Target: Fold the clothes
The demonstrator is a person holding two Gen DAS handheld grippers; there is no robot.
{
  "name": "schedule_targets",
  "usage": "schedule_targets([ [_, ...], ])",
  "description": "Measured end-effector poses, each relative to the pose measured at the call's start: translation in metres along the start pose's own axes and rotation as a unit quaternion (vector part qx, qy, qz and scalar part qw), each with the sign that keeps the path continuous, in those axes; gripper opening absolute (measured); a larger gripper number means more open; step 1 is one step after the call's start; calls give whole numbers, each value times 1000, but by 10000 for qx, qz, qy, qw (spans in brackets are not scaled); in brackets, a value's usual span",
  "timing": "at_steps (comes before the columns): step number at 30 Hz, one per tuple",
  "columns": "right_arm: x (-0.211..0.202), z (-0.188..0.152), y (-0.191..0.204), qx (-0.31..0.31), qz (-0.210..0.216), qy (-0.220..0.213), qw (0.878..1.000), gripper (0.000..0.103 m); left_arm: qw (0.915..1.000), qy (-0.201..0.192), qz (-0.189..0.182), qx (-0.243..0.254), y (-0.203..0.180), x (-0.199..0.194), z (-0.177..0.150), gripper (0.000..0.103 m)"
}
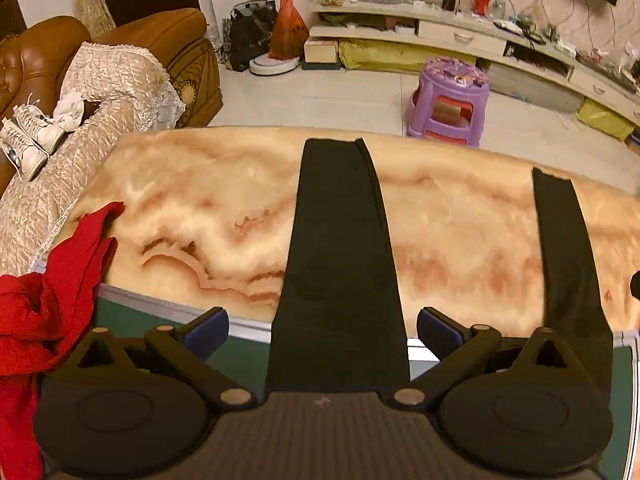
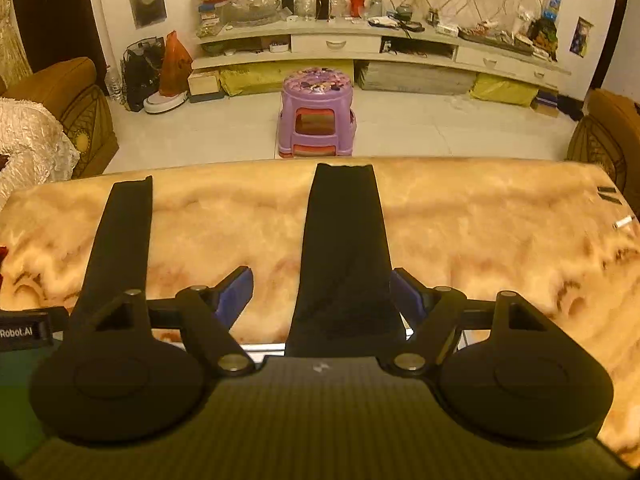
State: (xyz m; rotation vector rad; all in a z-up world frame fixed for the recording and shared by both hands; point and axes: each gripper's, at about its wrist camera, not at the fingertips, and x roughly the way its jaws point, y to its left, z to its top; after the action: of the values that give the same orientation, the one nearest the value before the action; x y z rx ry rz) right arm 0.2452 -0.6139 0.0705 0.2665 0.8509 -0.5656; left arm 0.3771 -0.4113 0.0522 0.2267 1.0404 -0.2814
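Both my left gripper and right gripper have fingers spread, holding nothing. Trousers overhang the table's near edge; they may slide off.

Left wrist view: mounted behind the left tongs, positioned at the near edge of the counter toward its left end, facing across the marble top to the far edge and the room beyond, angled slightly down, close to the surface. Right wrist view: mounted behind the right tongs, also at the near edge, further right, facing the same direction, slightly over the surface. Both views share the counter top, the purple stool past the far edge, and the long wall shelf unit.
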Motion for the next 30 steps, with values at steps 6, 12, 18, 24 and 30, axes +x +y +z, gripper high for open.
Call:
schedule_targets([
  [6, 9, -1, 2, -263, -185, -52, 9995, 83, 10000, 27, -14, 60, -3, 3, 0, 103],
  [12, 14, 1, -7, -16, -64, 69, 10000, 83, 9999, 41, -67, 84, -6, 4, -1, 103],
  [18, 24, -3, -10, 28, 2, 290, 9996, 83, 9999, 56, -93, 84, -6, 7, -3, 103],
  [24, 31, -8, -8, 45, -11, 395, 9992, 83, 9999, 74, -87, 89, -4, 11, -6, 103],
  [30, 32, -10, -6, 56, 10, 458, 9989, 83, 9998, 130, -125, 65, -2, 11, -10, 103],
])
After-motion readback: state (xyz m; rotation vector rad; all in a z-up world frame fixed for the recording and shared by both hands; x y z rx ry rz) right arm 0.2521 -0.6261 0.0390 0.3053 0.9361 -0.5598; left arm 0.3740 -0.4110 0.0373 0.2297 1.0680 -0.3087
